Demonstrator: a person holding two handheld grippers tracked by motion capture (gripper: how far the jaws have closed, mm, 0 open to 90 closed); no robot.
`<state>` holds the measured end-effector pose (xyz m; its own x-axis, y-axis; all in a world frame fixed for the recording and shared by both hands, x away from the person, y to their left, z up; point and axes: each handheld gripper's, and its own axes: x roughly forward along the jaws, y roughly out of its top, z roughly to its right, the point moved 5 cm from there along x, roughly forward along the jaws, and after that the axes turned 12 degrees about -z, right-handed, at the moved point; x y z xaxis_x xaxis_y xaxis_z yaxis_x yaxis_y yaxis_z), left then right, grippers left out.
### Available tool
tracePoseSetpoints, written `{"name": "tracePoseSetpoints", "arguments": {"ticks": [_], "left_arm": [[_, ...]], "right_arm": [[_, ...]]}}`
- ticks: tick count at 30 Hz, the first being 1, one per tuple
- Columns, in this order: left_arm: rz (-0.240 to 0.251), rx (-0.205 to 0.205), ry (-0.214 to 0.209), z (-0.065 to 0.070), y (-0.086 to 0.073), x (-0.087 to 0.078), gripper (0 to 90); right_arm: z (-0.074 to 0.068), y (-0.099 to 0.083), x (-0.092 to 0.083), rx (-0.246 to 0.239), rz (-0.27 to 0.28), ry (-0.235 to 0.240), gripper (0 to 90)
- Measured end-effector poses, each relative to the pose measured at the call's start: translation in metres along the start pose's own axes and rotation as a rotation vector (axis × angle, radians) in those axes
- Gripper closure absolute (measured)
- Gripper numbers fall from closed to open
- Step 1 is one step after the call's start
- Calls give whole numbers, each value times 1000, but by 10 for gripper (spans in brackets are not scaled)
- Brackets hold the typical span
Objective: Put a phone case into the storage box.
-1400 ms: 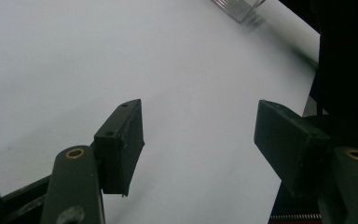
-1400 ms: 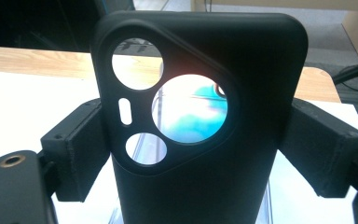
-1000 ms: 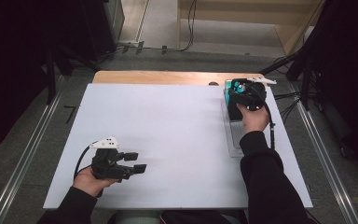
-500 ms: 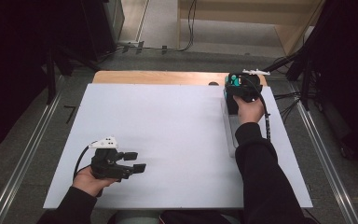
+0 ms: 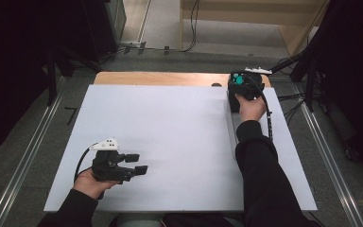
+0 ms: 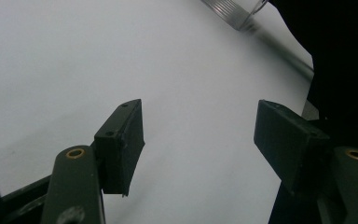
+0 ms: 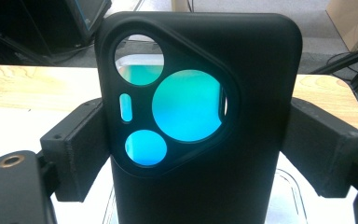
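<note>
While my right gripper [image 7: 193, 158] has its two black jaws standing on either side of the black phone case [image 7: 200, 121], I read them as clamped on it — each pad sits against a side edge of the case, and the log of my own hands agrees that these jaws have just eased open a touch with the case still between them. In the right gripper view the case stands upright between the jaws, its back toward the camera, with the camera cut-outs in its upper part showing teal-green through the holes. Below the case I can make out a clear plastic tray [image 7: 286, 189], though I cannot tell whether the case's lower end touches it.

From the high view, the right gripper [image 5: 244, 85] is at the far right corner of the white table [image 5: 170, 127], over the far end of the clear tray [image 5: 230, 124], with the case's teal spot [image 5: 238, 79] visible at its tip.

My left gripper [image 6: 198, 140] is released — its jaws stand wide apart with bare white table between them and nothing touching either pad. In the high view the left gripper [image 5: 134, 164] rests low at the near left of the table, well apart from the case, its jaws pointing toward the right.
</note>
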<state>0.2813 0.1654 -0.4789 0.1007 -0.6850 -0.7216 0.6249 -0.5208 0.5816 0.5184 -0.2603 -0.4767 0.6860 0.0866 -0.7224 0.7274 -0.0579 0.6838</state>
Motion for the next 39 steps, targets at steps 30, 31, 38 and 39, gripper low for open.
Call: {"name": "tracePoseSetpoints", "arguments": {"ticks": [30,31,38,39], "left_arm": [[8,-6,6,-2,1,-1,333],[7,-5,5,-2,1,-2,333],[10,-11,1,-3,2,-2,333],[12,-13,0,-3,2,-2,333]], "right_arm": [[-2,0,9,-33,3,38,30],[-2,0,10,-36,5,48,10],[-3,0,9,-46,9,77,0],[-3,0,9,-51,7,77,0]]}}
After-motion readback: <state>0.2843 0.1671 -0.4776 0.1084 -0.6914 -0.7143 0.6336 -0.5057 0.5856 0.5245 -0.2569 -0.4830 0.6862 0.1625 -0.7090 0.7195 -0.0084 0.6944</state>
